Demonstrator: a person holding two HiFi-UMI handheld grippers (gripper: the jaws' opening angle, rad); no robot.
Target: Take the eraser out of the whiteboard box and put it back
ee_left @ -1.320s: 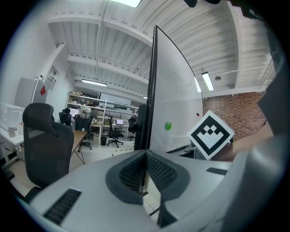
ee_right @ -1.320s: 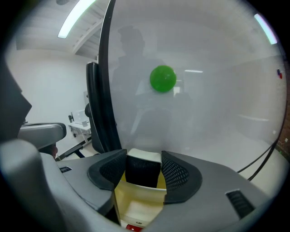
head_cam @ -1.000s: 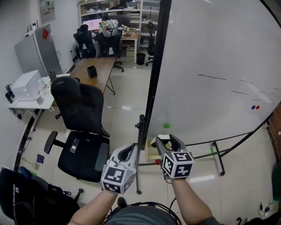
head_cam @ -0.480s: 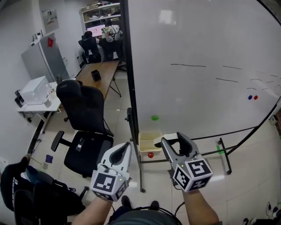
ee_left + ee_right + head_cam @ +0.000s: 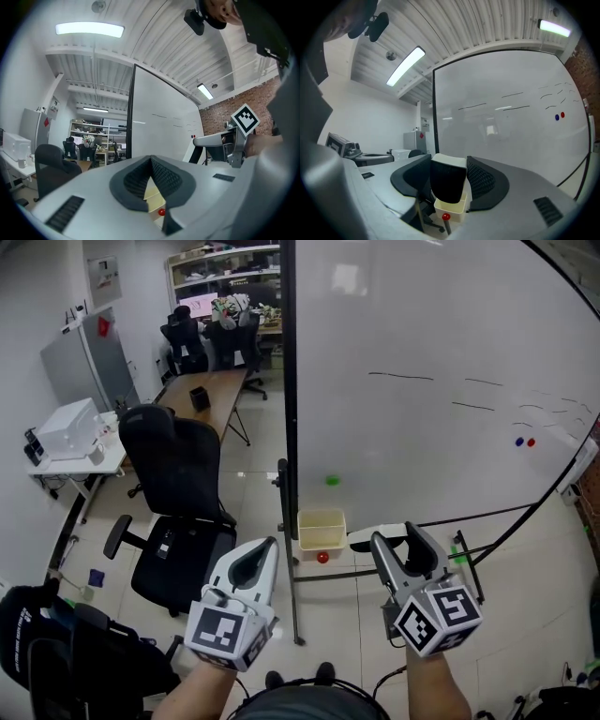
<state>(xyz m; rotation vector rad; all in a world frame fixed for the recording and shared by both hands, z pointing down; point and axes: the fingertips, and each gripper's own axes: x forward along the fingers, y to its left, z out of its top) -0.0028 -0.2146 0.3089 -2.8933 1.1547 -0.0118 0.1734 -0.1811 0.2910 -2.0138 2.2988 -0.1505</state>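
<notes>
Whiteboard (image 5: 422,381) ahead: right gripper (image 5: 392,538) clamps the eraser (image 5: 447,183), left gripper (image 5: 151,159) closed empty; missing the ten-o'clock box (image 5: 321,529) could drop it.

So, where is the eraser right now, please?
In the head view the eraser is clamped in the right gripper, right of the cream box at the whiteboard's bottom edge.

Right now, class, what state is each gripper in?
Left gripper: jaws closed, empty.
Right gripper: jaws closed on the eraser.
</notes>
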